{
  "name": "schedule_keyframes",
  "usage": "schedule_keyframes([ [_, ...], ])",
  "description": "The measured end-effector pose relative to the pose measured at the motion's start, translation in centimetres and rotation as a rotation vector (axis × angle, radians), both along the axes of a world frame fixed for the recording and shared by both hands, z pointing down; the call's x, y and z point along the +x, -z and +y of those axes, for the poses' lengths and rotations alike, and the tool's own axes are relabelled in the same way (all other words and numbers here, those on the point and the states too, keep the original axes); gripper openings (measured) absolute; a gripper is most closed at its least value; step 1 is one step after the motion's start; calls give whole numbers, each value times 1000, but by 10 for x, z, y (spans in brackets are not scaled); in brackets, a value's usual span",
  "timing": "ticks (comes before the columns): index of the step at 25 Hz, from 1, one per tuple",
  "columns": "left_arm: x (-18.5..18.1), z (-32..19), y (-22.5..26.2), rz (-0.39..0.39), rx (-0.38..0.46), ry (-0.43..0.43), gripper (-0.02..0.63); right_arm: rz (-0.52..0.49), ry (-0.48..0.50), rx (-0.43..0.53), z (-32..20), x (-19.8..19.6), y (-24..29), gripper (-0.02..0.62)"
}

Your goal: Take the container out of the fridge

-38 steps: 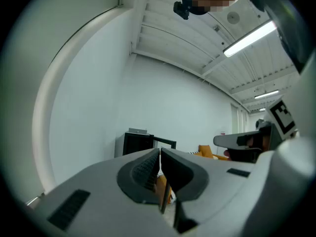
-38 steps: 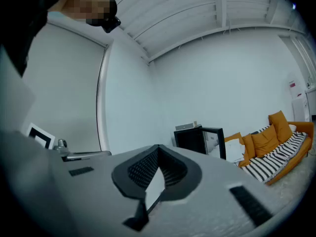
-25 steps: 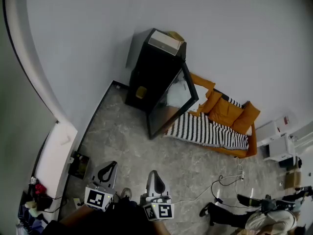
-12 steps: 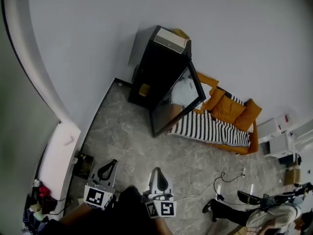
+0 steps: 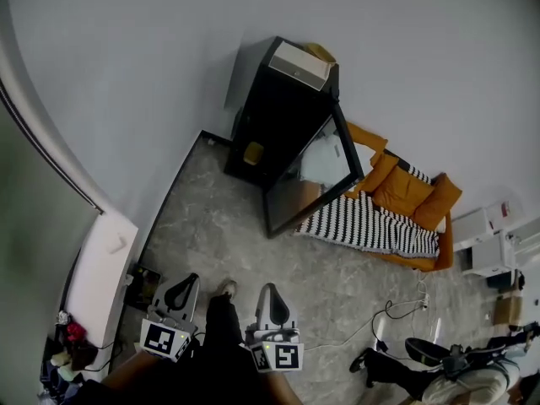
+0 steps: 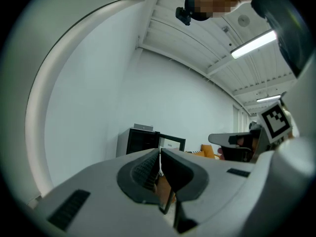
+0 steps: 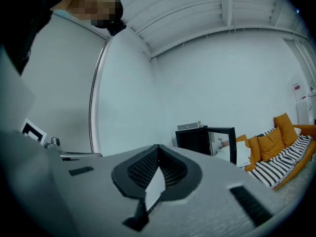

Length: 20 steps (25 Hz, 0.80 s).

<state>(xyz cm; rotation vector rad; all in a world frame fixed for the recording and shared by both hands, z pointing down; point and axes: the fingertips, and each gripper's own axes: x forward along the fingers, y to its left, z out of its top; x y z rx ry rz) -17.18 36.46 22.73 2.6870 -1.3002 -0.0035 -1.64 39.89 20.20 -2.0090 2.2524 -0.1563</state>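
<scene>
A black fridge stands against the far wall with its glass door swung open. Inside it, low down, a small yellow container shows. My left gripper and my right gripper are held side by side low in the head view, well short of the fridge, both pointing level toward it. Each is shut with nothing between its jaws. The fridge is small and distant past the left gripper. In the right gripper view the fridge and its door lie beyond the right gripper.
An orange sofa with a striped blanket sits right of the fridge door. A grey box lies on the fridge top. White cabinets and a cable are at the right; a white ledge runs along the left.
Both grippers have moved forward toward the fridge, still shut. The person's leg and shoe have stepped forward between them. The fridge door stays open.
</scene>
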Motion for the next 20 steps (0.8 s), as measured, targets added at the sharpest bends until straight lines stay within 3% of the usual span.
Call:
schedule_keyframes([
  [10,74,-121,5,-15,5,71,8,67,69,-34,-130,74,-11,0],
  [20,133,-208,1,-23,10,110,9,51,131,-40,-220,122,-22,0],
])
